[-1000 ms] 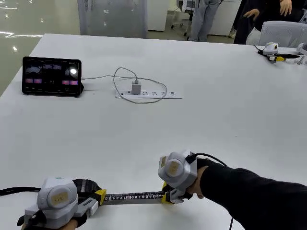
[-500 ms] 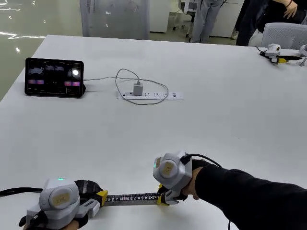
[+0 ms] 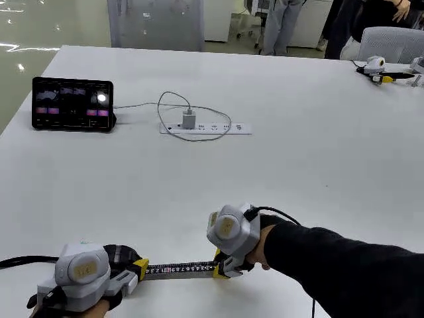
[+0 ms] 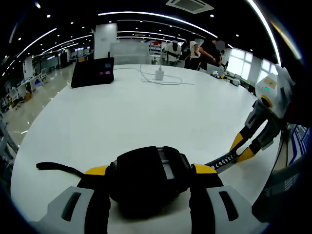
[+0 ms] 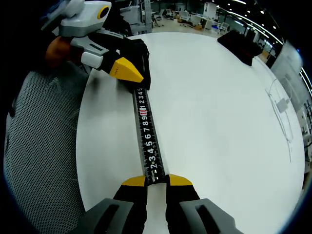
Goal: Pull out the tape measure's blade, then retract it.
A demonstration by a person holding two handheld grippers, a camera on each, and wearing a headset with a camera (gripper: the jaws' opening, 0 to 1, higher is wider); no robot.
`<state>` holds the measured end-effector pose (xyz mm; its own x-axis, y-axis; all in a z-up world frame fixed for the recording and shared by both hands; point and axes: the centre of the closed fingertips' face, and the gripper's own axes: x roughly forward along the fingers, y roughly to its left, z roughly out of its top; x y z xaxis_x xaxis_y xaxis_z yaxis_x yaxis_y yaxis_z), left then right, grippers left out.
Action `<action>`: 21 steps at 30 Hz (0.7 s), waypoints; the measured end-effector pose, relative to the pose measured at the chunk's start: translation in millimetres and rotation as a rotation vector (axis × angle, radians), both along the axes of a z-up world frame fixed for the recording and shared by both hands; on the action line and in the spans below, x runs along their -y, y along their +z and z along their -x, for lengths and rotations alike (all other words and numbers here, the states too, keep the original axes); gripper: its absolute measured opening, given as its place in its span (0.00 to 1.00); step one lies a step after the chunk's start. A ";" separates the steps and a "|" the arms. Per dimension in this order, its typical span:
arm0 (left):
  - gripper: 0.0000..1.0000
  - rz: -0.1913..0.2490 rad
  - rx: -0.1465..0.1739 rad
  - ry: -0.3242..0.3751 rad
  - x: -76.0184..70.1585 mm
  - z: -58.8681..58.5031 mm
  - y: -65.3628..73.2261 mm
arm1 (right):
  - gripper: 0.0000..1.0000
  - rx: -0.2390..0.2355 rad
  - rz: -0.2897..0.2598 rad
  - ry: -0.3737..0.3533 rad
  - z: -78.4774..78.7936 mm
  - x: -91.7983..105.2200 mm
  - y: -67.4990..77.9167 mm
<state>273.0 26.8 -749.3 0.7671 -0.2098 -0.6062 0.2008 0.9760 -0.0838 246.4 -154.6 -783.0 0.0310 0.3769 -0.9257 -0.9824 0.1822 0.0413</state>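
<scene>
Low in the head view, the left gripper [image 3: 136, 268] clamps the black tape measure case [image 3: 119, 255] on the white table [image 3: 265, 165]. At lower centre, the right gripper [image 3: 218, 270] pinches the tip of the extended blade [image 3: 179, 269], which is stretched between them.

We get bright, even light from above: ceiling strips [image 4: 141, 12] arc across the top of the left gripper view, bent by the fisheye. Glare streaks the floor [image 3: 26, 33] at the head view's upper left. Shadows on the table [image 3: 298, 132] are faint. On the blade [image 5: 146, 131] we read sharp numerals.
</scene>
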 end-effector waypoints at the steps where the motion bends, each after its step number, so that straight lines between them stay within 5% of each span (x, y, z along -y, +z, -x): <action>1: 0.61 0.000 0.001 0.000 -0.1 0.0 0.0 | 0.10 -0.002 0.000 -0.004 0.1 -0.3 -0.3; 21: 0.61 -0.001 0.001 -0.004 0.2 0.6 -0.1 | 0.10 -0.026 -0.031 -0.007 -0.7 -12.6 1.2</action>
